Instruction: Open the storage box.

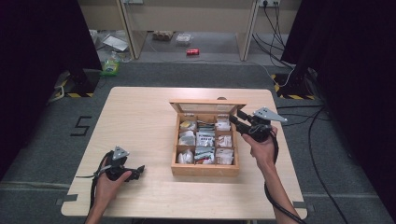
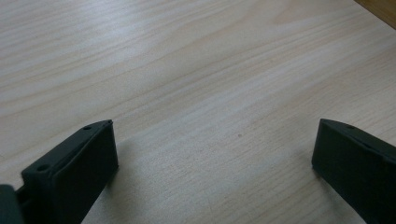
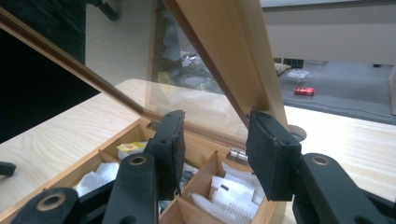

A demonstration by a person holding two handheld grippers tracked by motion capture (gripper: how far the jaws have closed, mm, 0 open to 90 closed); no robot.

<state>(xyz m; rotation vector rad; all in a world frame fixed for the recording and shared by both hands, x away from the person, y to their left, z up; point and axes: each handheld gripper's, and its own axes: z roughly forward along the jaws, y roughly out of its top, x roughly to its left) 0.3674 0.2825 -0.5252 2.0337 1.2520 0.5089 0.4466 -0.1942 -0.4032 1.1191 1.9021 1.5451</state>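
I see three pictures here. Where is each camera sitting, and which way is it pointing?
High view: sits above the person's side, looks forward and down on the table with the wooden box; both forearms, left claw and right claw show.
Left gripper view: rides on the left claw, looks down at bare tabletop; its two black jaws stand wide apart.
Right gripper view: rides on the right claw, looks at the box's raised glass lid.
Shared: the high and right gripper views both show the box's packets.
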